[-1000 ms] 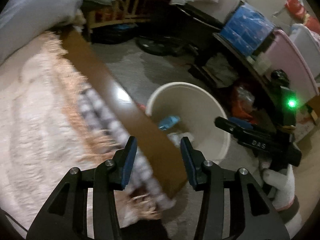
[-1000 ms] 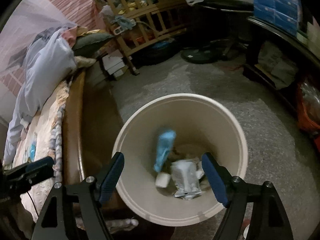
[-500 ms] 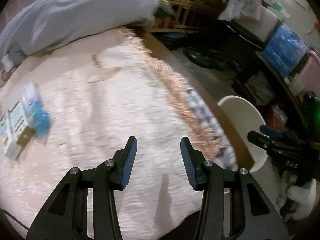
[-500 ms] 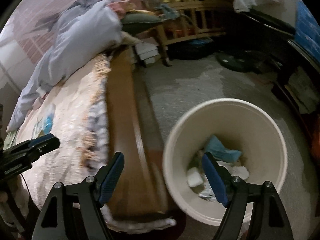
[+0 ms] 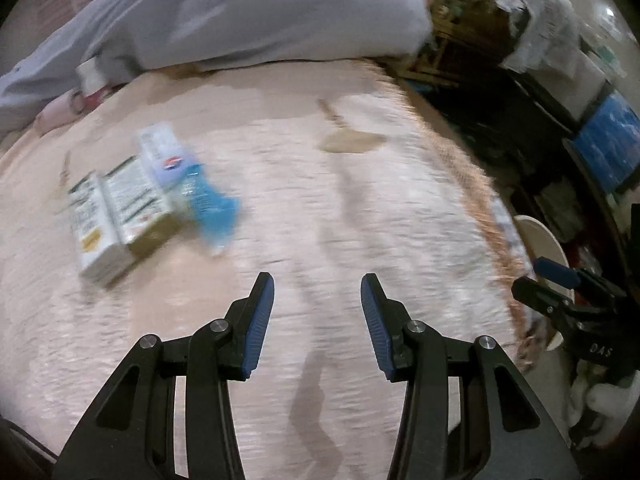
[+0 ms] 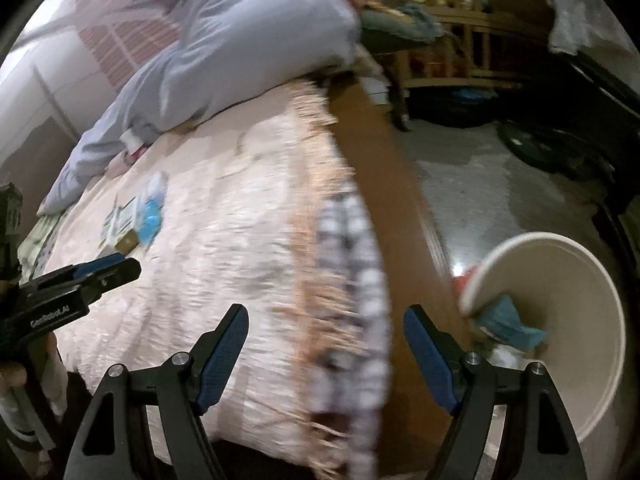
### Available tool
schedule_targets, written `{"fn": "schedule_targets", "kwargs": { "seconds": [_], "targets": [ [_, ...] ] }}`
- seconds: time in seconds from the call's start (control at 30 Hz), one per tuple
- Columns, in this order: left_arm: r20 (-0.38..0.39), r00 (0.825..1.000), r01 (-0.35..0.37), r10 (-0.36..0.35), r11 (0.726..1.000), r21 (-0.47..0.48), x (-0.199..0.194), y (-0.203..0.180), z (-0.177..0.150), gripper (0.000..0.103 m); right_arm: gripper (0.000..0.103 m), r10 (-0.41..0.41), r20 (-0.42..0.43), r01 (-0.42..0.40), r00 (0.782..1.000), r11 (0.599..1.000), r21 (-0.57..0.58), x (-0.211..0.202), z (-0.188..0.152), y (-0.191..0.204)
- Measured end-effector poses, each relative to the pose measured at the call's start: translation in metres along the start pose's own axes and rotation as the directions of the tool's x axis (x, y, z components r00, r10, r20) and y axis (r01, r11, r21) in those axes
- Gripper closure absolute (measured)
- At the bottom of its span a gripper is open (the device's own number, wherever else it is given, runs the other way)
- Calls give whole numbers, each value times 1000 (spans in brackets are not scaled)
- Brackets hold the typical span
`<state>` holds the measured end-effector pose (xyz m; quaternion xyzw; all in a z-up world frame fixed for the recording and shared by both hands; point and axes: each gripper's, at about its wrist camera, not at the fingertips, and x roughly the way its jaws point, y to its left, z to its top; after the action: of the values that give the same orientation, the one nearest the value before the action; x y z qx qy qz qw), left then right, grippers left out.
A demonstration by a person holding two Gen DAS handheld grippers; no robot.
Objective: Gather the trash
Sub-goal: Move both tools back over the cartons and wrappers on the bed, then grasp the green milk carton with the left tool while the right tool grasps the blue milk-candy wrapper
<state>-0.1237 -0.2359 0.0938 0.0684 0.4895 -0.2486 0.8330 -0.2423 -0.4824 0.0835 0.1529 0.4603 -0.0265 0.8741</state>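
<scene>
A small pile of trash lies on the pale pink bedspread (image 5: 360, 208): a white and green carton (image 5: 108, 220), a white wrapper (image 5: 164, 152) and a blue wrapper (image 5: 212, 208). The pile also shows in the right wrist view (image 6: 136, 220). My left gripper (image 5: 317, 300) is open and empty over the bed, right of and nearer than the pile. My right gripper (image 6: 325, 332) is open and empty over the bed's fringed edge. The white bin (image 6: 580, 280) stands on the floor to its right and holds a blue wrapper (image 6: 508, 320) and other scraps.
A grey-blue duvet (image 5: 240, 16) is heaped at the far end of the bed. A brown wooden bed rail (image 6: 384, 184) runs between bed and floor. Wooden shelving (image 6: 460, 40) and dark clutter stand beyond the grey floor (image 6: 480, 184).
Both grippers have swung left from the bin toward the bed. The trash pile has come into the left wrist view and moved toward its middle. Both stay open.
</scene>
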Motion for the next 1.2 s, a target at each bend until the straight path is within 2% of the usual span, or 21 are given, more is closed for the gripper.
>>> {"fn": "schedule_targets", "kwargs": {
  "seconds": [0.27,0.5,0.63,0.8,1.0,1.1,1.2],
  "targets": [
    [-1,995,-102,104,983,-154,-14,90,0,60,25,91,-42,-95,995,990,-102,38,20,68],
    [-1,994,-105,111,940,-326,-15,160,5,60,26,156,-87,-172,984,959,-226,76,41,137],
    [-5,996,-84,89,918,-387,-7,182,12,60,25,176,-128,-206,976,936,-284,106,54,174],
    [-12,998,-61,62,893,-446,9,204,19,60,25,156,-156,-202,975,919,-340,135,63,202],
    [-18,998,-57,55,887,-458,31,210,33,59,25,91,-167,-156,982,888,-432,168,72,227],
    [-22,998,-57,53,890,-453,42,213,40,57,25,77,-156,-140,985,881,-451,177,77,231],
    [-21,999,-32,25,878,-478,43,220,46,56,25,76,-153,-138,985,880,-455,184,83,234]
  ]
}}
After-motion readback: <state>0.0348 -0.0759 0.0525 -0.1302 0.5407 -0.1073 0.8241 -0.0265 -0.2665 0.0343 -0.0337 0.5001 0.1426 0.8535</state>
